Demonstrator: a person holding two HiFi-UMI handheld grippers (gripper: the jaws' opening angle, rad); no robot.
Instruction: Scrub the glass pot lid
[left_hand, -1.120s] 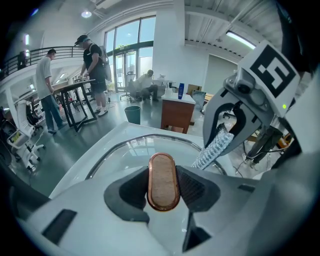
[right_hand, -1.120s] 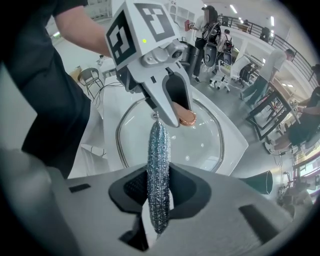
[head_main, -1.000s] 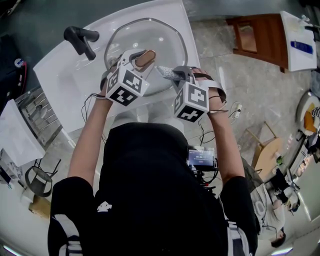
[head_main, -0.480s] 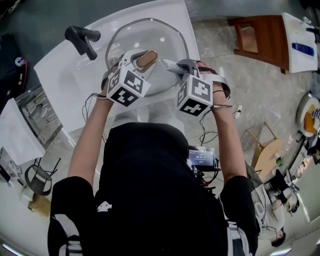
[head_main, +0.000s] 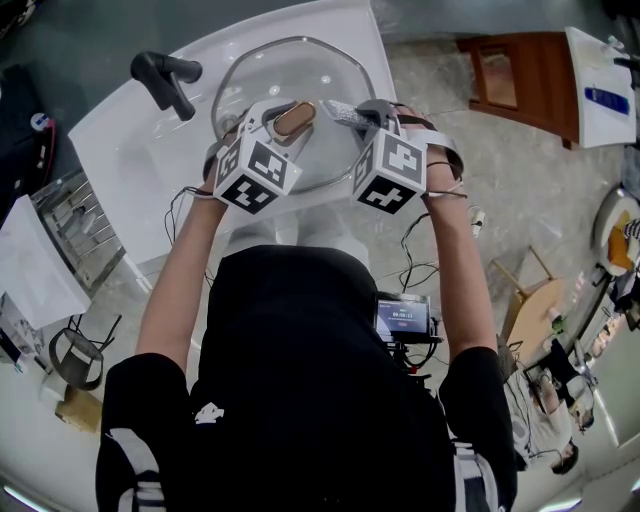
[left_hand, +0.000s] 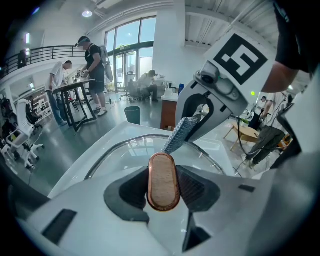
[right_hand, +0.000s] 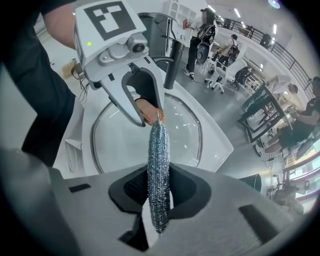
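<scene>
The round glass pot lid (head_main: 262, 72) is held over a white sink (head_main: 125, 150). My left gripper (head_main: 287, 119) is shut on the lid's oval copper-rimmed knob (head_main: 293, 119), which stands upright between the dark pads (left_hand: 192, 185) in the left gripper view. My right gripper (head_main: 356, 113) is shut on a flat silvery scrub sponge (head_main: 338, 110). The sponge (right_hand: 158, 165) points at the lid (right_hand: 182, 132), its tip right by the knob (right_hand: 148, 116) and the left gripper (right_hand: 142, 107). From the left gripper view, the sponge (left_hand: 179, 134) reaches down to the glass (left_hand: 122, 156).
A black faucet (head_main: 165, 78) stands at the sink's far left. A wire rack (head_main: 75, 225) is left of the sink and a wooden stool (head_main: 505, 75) to the right. People stand at tables in the background (left_hand: 92, 55).
My right gripper has moved up and to the left with the sponge, closing in on the knob. The left gripper and lid have barely moved.
</scene>
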